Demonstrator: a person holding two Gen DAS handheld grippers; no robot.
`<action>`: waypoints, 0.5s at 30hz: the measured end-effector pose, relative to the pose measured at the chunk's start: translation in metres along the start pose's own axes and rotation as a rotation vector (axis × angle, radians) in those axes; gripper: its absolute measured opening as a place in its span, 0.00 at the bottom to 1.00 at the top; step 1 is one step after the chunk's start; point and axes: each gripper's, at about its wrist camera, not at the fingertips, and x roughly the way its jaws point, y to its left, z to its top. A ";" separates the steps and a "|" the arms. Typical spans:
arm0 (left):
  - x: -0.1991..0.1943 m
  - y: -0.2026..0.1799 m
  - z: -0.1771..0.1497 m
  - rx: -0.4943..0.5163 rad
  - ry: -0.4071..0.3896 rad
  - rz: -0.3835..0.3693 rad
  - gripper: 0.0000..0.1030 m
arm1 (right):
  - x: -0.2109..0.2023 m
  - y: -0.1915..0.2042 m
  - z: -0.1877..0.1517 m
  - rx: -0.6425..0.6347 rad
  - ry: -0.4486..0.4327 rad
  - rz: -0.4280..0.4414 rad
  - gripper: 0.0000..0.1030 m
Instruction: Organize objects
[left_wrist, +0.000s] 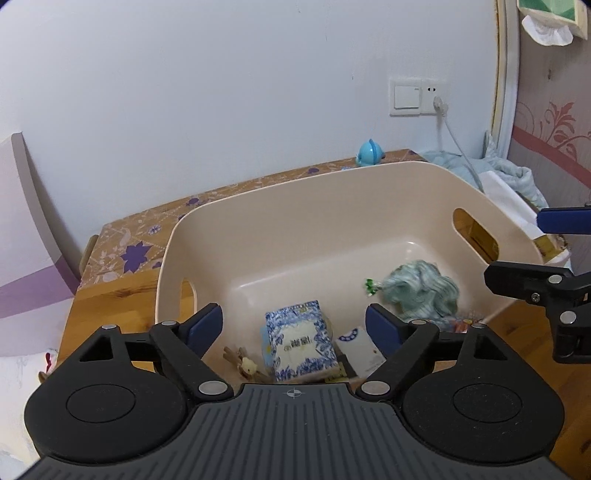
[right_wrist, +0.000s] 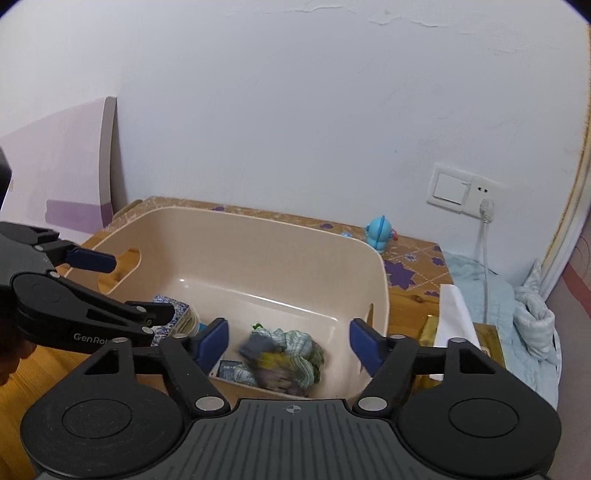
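Home bedroom: quilt (left_wrist: 517, 173), floral wallpaper (left_wrist: 554, 122), toy (left_wrist: 369, 152).

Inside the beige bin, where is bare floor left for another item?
Bin: the far half of the floor, toward the wall side, is bare. The near end is crowded: blue-white packet, white box, crumpled green cloth. Both tools hover open, empty.

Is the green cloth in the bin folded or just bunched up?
Bunched up. The green cloth lies crumpled in a loose heap on the floor of the beige bin, with no flat folds.
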 end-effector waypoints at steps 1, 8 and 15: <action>-0.004 0.000 -0.001 -0.005 -0.002 0.000 0.84 | -0.003 -0.001 -0.001 0.013 0.000 -0.006 0.80; -0.029 0.004 -0.009 -0.047 -0.013 0.004 0.86 | -0.025 -0.005 -0.004 0.042 -0.009 -0.033 0.91; -0.058 0.008 -0.020 -0.097 -0.020 0.004 0.86 | -0.049 0.001 -0.009 0.030 -0.029 -0.037 0.95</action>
